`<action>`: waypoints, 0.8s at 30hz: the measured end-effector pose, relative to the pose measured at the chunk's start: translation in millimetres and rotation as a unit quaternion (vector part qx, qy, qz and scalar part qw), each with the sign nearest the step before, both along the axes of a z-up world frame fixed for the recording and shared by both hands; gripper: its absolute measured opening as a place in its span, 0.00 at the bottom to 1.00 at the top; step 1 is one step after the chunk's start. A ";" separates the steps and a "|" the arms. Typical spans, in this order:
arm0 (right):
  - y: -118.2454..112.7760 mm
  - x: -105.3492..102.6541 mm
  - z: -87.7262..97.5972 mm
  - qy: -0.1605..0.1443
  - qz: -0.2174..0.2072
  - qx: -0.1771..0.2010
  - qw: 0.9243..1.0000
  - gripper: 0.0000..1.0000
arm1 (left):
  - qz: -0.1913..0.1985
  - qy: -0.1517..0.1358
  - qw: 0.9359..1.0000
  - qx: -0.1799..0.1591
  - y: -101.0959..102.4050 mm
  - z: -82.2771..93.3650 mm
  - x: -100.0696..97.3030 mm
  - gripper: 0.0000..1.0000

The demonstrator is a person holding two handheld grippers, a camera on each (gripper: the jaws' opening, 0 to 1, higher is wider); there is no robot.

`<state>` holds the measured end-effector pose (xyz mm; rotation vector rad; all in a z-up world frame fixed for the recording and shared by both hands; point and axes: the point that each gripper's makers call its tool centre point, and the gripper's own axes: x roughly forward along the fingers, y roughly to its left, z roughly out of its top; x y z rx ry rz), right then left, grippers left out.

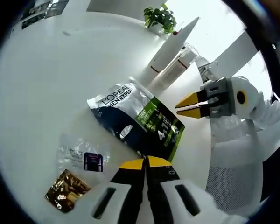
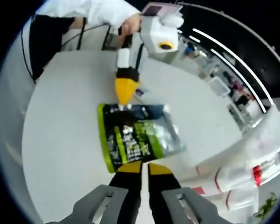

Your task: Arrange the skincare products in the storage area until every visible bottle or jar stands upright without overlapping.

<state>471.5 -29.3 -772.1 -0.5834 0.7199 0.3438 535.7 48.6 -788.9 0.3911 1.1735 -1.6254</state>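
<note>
A dark L'Oreal Men Expert pouch (image 1: 140, 123) with a green panel lies flat on the white table (image 1: 46, 93). My left gripper (image 1: 145, 163) is shut, its yellow tips pinching the pouch's near edge. In the right gripper view the same pouch (image 2: 135, 137) lies ahead, and the left gripper (image 2: 125, 95) touches its far edge. My right gripper (image 2: 144, 168) is shut, tips at the pouch's near edge. From the left gripper view, the right gripper (image 1: 184, 106) hovers just beside the pouch's right corner with nothing held.
A clear sachet with a purple label (image 1: 84, 158) and a gold sachet (image 1: 65, 191) lie left of the pouch. White tubes with red bands (image 1: 170, 60) (image 2: 233, 182) lie near a potted plant (image 1: 161, 18). A mesh chair (image 1: 228, 182) stands at the table's edge.
</note>
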 end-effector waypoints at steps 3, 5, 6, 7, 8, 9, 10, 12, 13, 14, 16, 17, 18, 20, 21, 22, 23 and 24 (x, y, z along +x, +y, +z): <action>0.1 -4.4 -2.8 0.007 -0.004 0.000 1.000 0.00 | 0.000 0.001 1.000 0.000 -1.1 -1.0 -0.2 0.04; 0.5 -8.8 -5.3 0.014 -0.021 0.018 1.000 0.00 | 0.000 -0.001 1.000 -0.002 -1.8 -0.8 0.3 0.04; 1.2 -12.3 -7.6 0.024 -0.035 0.039 0.998 0.00 | 0.001 -0.002 1.000 -0.002 -2.3 -0.7 1.4 0.04; 1.0 -13.8 -8.4 0.026 -0.048 0.054 0.997 0.01 | 0.001 -0.002 1.000 -0.002 -2.5 -0.6 1.6 0.04; 3.0 -16.2 -9.9 0.031 -0.058 0.077 0.995 0.01 | 0.002 -0.003 1.000 -0.003 -2.8 -0.8 2.1 0.04; 3.3 -17.7 -10.9 0.033 -0.066 0.089 0.993 0.00 | 0.001 -0.003 1.000 -0.003 -2.8 -0.9 1.8 0.04; 4.5 -21.1 -13.5 0.042 -0.077 0.103 0.991 0.00 | 0.001 -0.002 1.000 -0.003 -2.7 -1.2 1.6 0.04; 6.1 -23.5 -16.5 0.047 -0.084 0.113 0.989 0.00 | 0.001 -0.001 1.000 -0.003 -2.9 -1.8 1.0 0.04; 6.6 -24.0 -17.1 0.049 -0.085 0.114 0.989 0.00 | 0.001 0.000 1.000 -0.004 -3.6 -2.2 1.1 0.04; 6.6 -25.0 -18.2 0.052 -0.090 0.116 0.988 0.00 | 0.001 -0.001 1.000 -0.003 -3.9 -2.8 1.8 0.04; 6.2 -24.9 -18.3 0.051 -0.094 0.117 0.987 0.00 | 0.001 -0.002 1.000 -0.003 -3.9 -3.0 1.2 0.04; 4.0 -23.7 -17.6 0.046 -0.102 0.117 0.987 0.00 | 0.000 0.000 1.000 -0.004 -4.1 -2.7 0.4 0.04; 2.4 -23.4 -17.3 0.044 -0.105 0.114 0.987 0.01 | 0.000 0.000 1.000 -0.004 -4.2 -2.7 0.2 0.04; 3.5 -25.2 -19.1 0.053 -0.117 0.140 0.982 0.00 | 0.002 -0.001 1.000 -0.005 -5.0 -2.6 0.1 0.04; 3.8 -25.4 -19.0 0.054 -0.120 0.146 0.981 0.00 | 0.000 -0.001 1.000 -0.005 -4.9 -2.5 -1.0 0.04; 2.6 -25.6 -19.0 0.053 -0.119 0.140 0.982 0.00 | -0.001 -0.002 1.000 -0.005 -4.7 -2.6 -1.3 0.04; 2.9 -25.8 -19.2 0.054 -0.119 0.141 0.981 0.00 | -0.002 -0.002 1.000 -0.005 -5.0 -2.5 -2.0 0.04; 2.8 -25.8 -19.3 0.054 -0.120 0.142 0.981 0.00 | -0.002 -0.002 1.000 -0.005 -5.0 -2.5 -2.0 0.04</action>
